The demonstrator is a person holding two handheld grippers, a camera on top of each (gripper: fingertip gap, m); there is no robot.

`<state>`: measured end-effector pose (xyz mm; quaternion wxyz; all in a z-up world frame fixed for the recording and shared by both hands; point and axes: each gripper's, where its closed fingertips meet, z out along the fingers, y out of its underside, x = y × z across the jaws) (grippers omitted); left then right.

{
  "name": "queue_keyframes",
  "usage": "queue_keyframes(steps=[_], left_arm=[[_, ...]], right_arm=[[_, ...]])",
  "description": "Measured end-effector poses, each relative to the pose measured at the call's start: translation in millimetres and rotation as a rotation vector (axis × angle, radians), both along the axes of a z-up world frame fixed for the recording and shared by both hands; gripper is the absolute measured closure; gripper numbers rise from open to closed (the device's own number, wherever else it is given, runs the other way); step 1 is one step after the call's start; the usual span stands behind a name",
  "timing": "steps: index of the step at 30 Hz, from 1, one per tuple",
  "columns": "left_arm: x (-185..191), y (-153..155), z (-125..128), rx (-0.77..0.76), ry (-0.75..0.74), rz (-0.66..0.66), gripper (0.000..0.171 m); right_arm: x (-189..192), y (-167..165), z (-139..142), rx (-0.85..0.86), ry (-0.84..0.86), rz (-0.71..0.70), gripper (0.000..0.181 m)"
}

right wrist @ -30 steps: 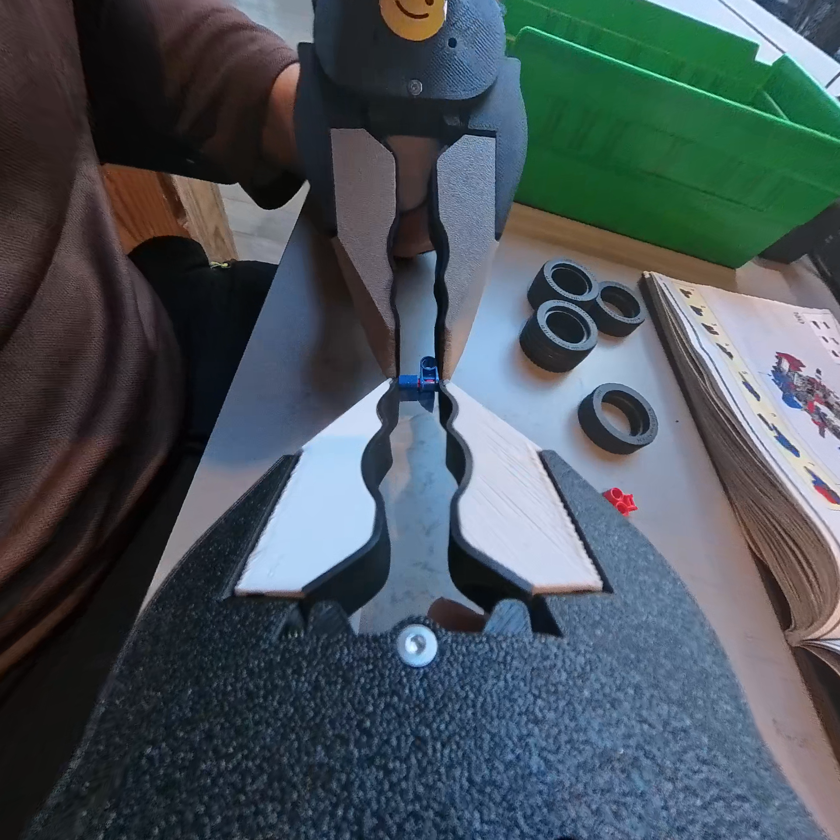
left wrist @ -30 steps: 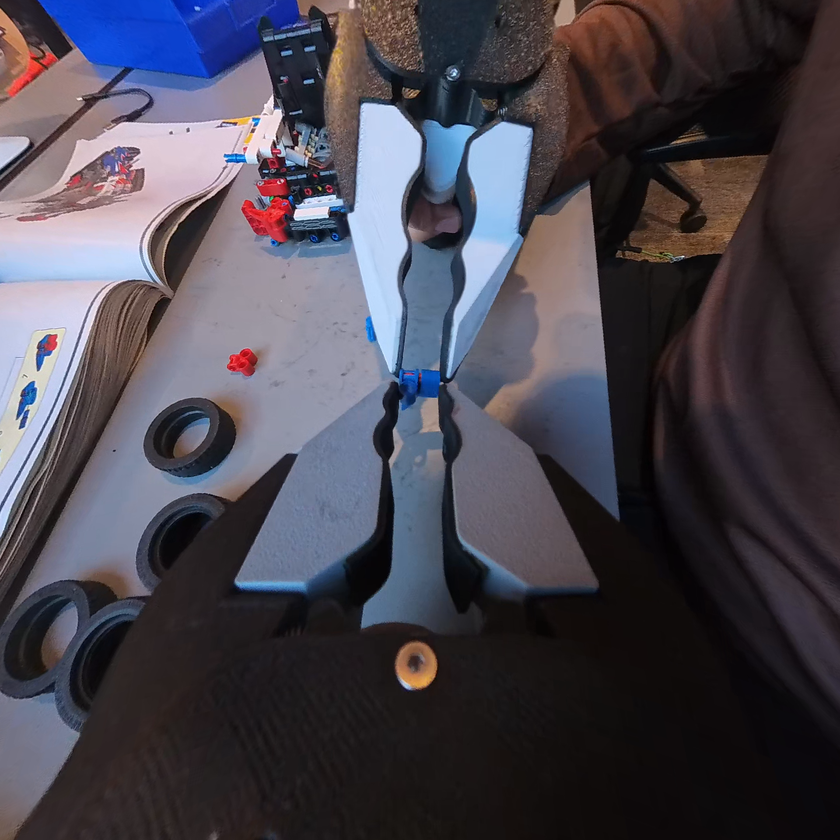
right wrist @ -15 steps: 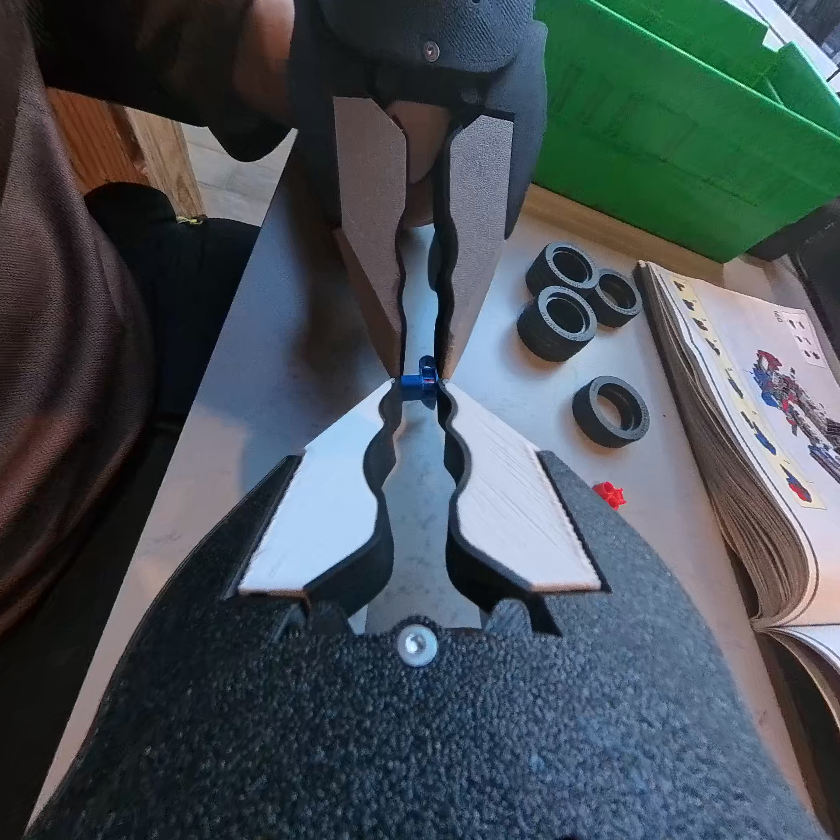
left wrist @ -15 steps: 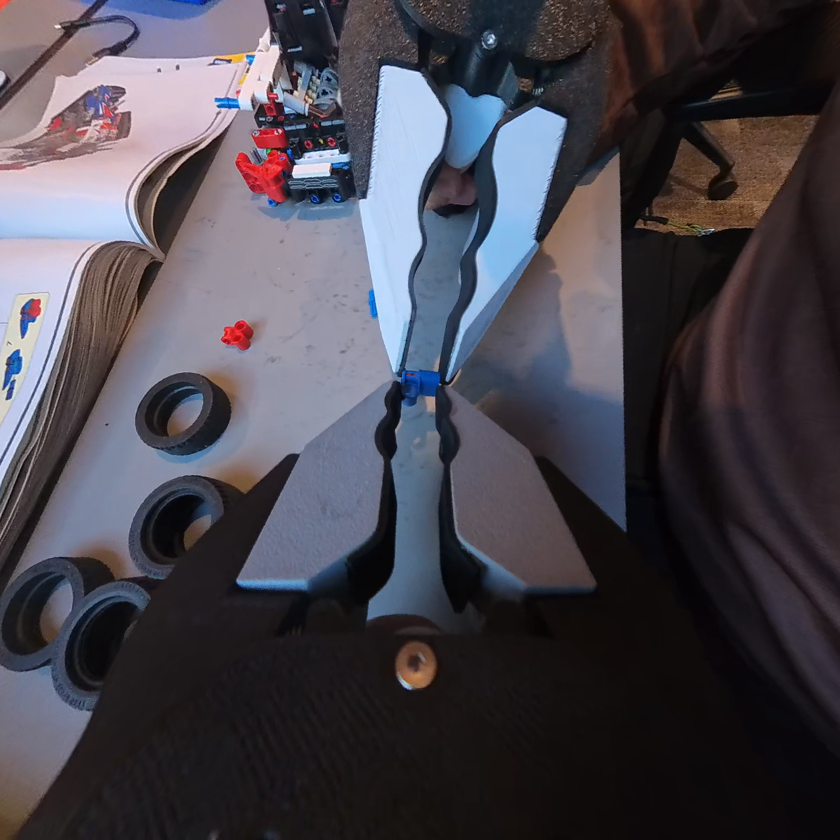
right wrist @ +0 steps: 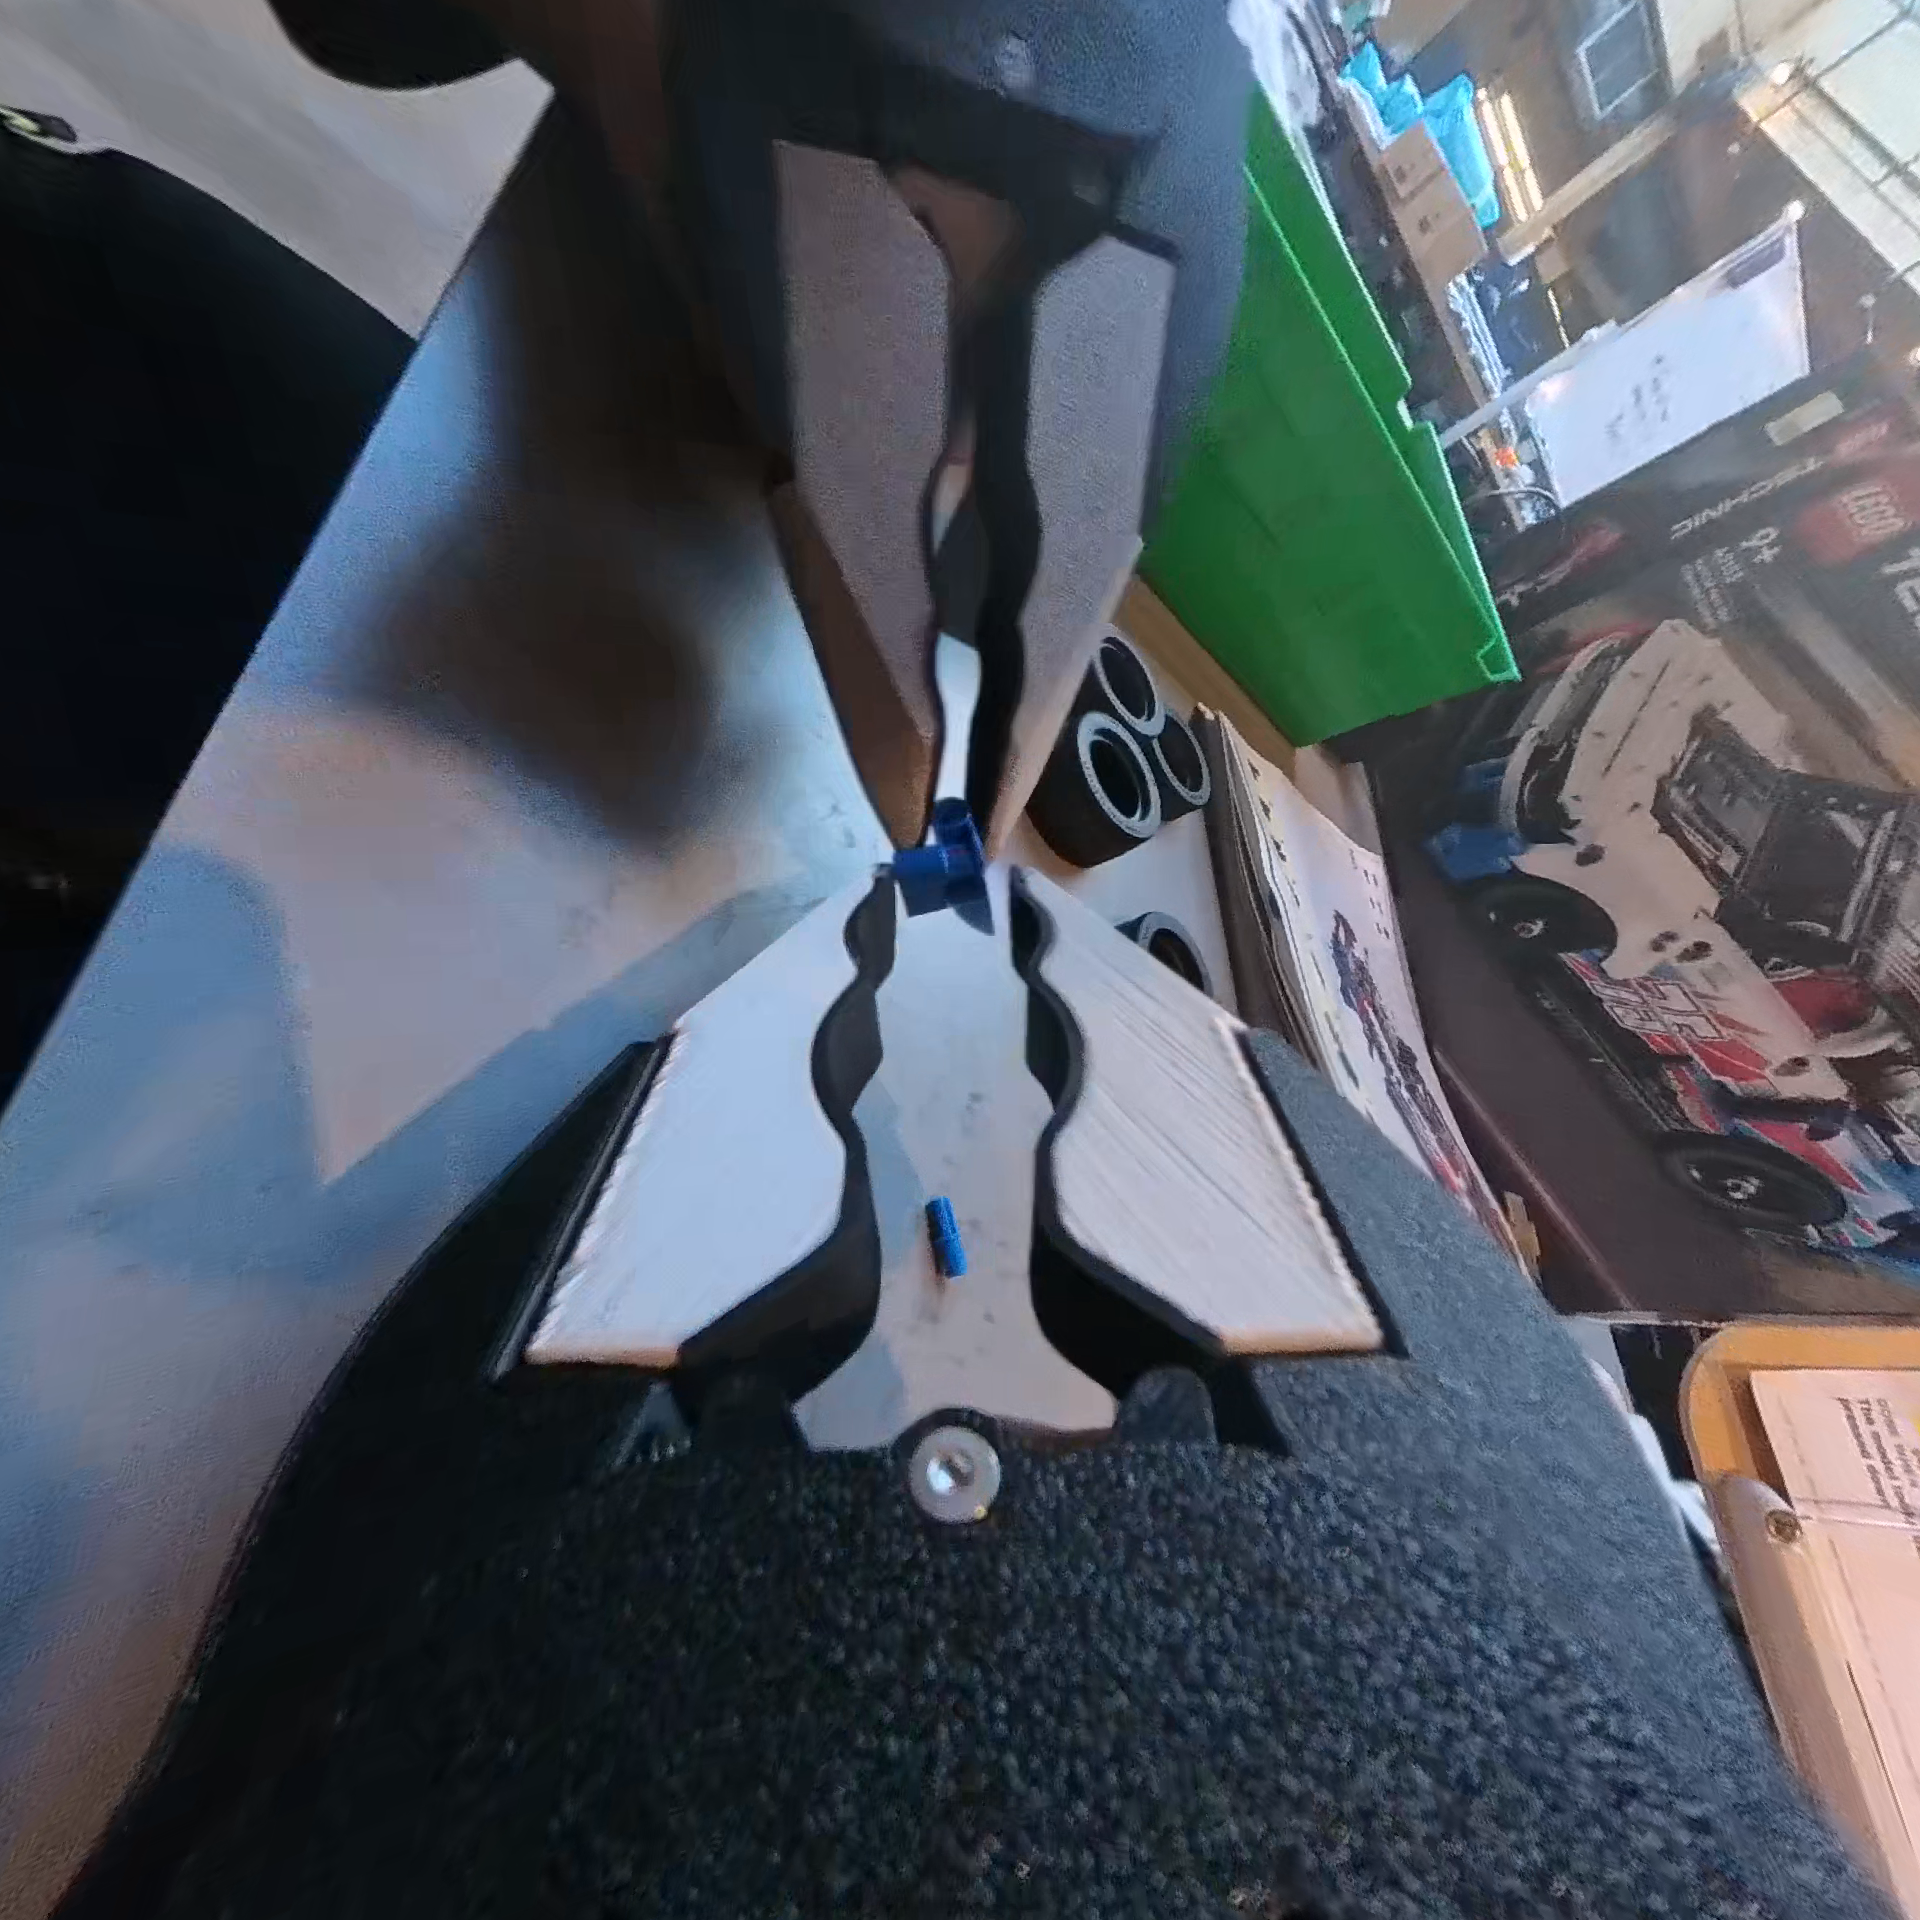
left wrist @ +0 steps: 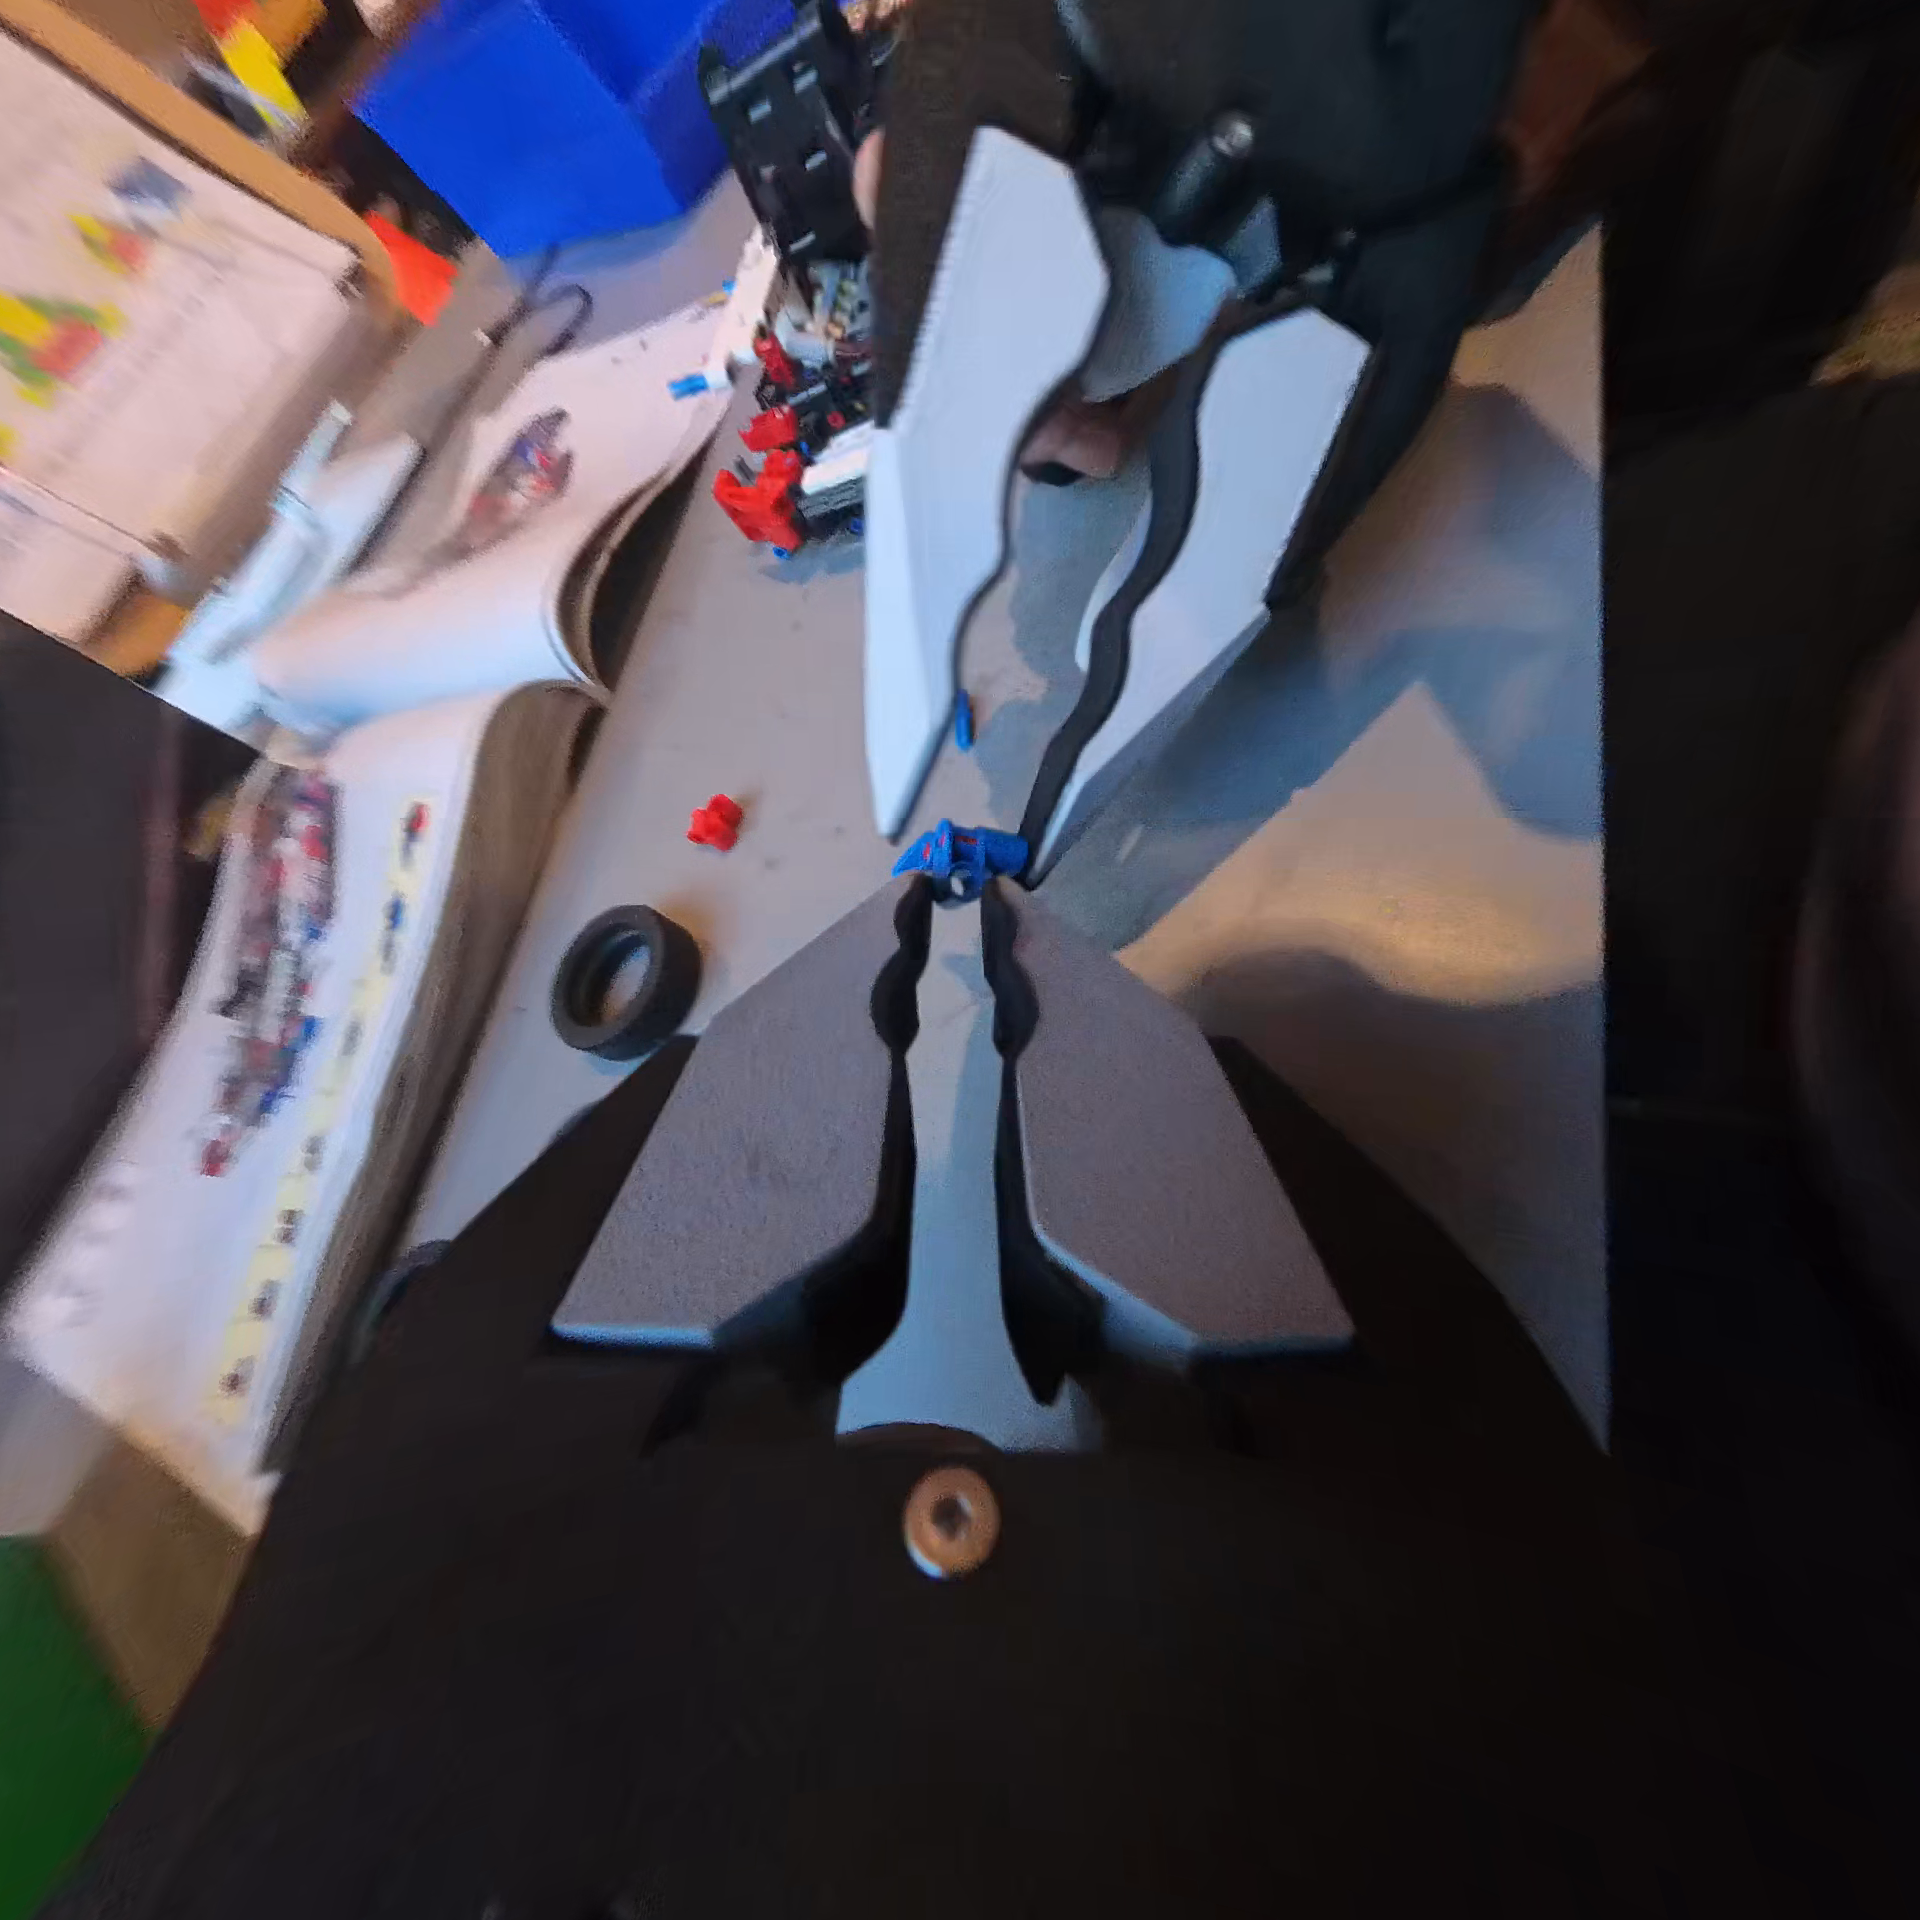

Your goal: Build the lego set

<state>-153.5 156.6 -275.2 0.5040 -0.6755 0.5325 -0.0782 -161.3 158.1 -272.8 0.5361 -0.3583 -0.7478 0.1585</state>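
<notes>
Right gripper (right wrist: 951, 894): we have spread its fingers, releasing the blue connector (right wrist: 940, 868).
Left gripper (left wrist: 956, 894): pinches it alone; handover done.

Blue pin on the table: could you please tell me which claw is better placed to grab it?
Likely right: the right claw is open with the pin between its fingers; the left claw is shut on the blue piece.

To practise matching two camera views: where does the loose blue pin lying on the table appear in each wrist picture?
Left wrist view: the blue pin lies beside the far gripper's finger, above centre.
Right wrist view: the blue pin shows between this gripper's own fingers, below centre.
Shared landmark: the held blue connector.
</notes>
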Motion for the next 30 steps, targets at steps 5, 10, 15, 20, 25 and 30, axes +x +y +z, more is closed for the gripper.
queue_keyframes(steps=[5,10,15,20,25,30], left_arm=[[-1.3,1.0,-5.4,0.073,0.076,0.006,0.164],[-2.6,1.4,-6.6,0.097,0.096,0.007,0.164],[-4.5,5.5,-8.5,0.105,0.115,0.034,0.165],[-8.7,10.6,-11.3,0.089,0.135,0.070,0.166],[-29.2,21.2,-4.5,0.129,0.211,0.156,0.166],[-58.8,22.6,-8.6,0.086,0.431,0.228,0.166]], right_arm=[[-0.2,0.5,-5.5,-0.010,-0.023,0.005,0.159],[-0.7,1.3,-9.2,0.025,-0.037,0.007,0.162],[-1.6,5.3,-13.4,0.036,-0.058,-0.012,0.163],[-3.1,10.0,-19.1,0.060,-0.087,-0.037,0.164],[-3.3,10.9,-18.7,0.058,-0.085,-0.044,0.165],[-3.6,12.5,-16.7,0.044,-0.075,-0.051,0.165]])
